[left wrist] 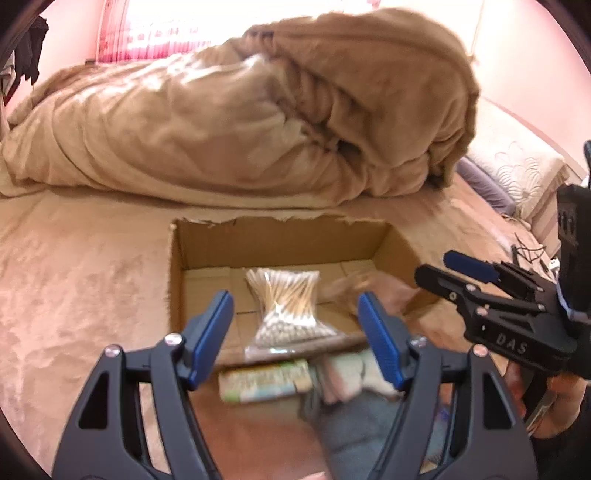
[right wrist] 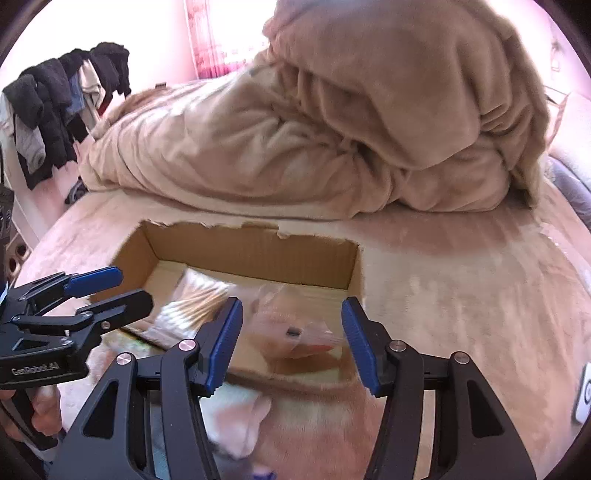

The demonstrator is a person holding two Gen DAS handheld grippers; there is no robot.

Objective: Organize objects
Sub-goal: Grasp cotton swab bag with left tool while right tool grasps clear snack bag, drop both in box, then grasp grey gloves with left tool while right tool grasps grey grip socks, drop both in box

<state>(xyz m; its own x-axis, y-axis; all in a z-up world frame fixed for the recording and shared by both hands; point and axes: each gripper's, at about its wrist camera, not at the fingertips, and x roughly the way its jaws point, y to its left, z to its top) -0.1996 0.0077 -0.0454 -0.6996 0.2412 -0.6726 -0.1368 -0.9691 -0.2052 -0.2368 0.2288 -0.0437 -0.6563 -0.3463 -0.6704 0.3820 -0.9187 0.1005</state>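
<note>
Left gripper (left wrist: 295, 339) wide open, empty; right gripper (right wrist: 291, 341) likewise.

A bed (right wrist: 461, 280) spread with a tan plush cover carries a heaped beige duvet (left wrist: 258, 122), with pink walls behind, a bright curtained window (left wrist: 155, 33), and dark clothes (right wrist: 55, 110) hanging at the left.

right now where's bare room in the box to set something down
The cardboard box has bare floor along its far wall and left side, beside the cotton swab bag. Its right near corner holds a clear plastic bag. Outside the near wall, packets crowd the bed.
</note>
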